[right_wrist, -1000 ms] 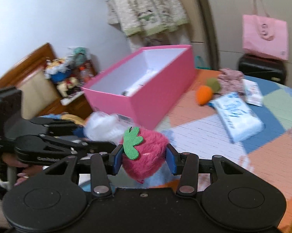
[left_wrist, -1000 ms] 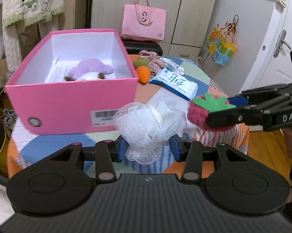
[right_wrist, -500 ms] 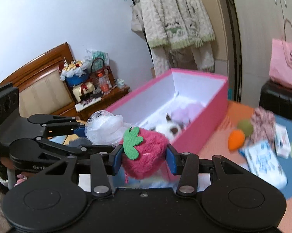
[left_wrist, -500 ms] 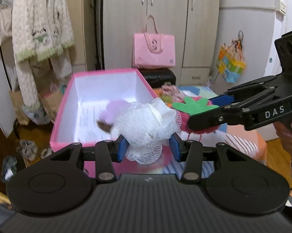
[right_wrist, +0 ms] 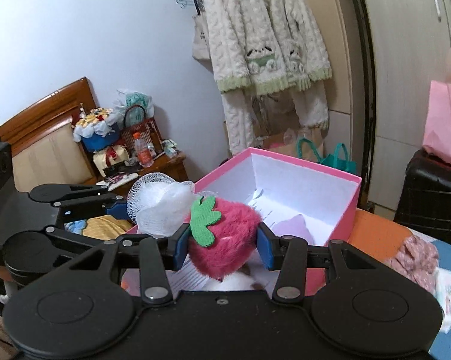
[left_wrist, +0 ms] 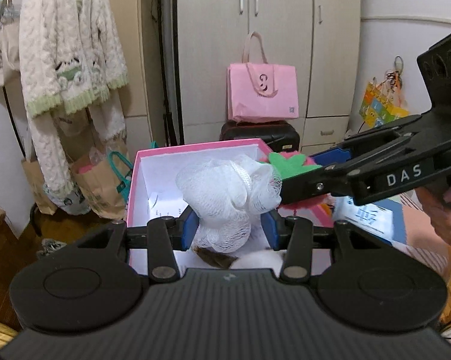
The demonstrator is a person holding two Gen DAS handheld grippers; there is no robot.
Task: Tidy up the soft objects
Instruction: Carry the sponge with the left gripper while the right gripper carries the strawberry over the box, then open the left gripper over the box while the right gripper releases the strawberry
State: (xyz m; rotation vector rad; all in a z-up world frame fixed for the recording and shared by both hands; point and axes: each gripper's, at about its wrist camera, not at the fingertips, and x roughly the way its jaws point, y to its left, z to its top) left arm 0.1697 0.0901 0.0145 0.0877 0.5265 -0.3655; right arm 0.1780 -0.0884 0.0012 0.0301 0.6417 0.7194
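Left wrist view: we pinch white mesh pouf [left_wrist: 230, 193] in left gripper [left_wrist: 230, 229] fingers, frame centre, over pink box [left_wrist: 135, 180]. Right gripper [right_wrist: 221, 244] fingers pinch plush strawberry [right_wrist: 222, 241] alongside. Risks: mesh snagging fingers on release; grippers colliding; strawberry dropping outside rim onto worktop [right_wrist: 372, 223].

1. White mesh bath pouf [left_wrist: 230, 193]: crumpled netting, pinched between the left jaws and bulging above and below them.
2. Pink plush strawberry [right_wrist: 222, 241] with a green felt leaf: squeezed between the right jaws, leaf facing up-left.
3. Pink box [right_wrist: 344, 210]: open, white inside, just beyond and below both jaws, a lilac plush [right_wrist: 291, 225] lying inside.
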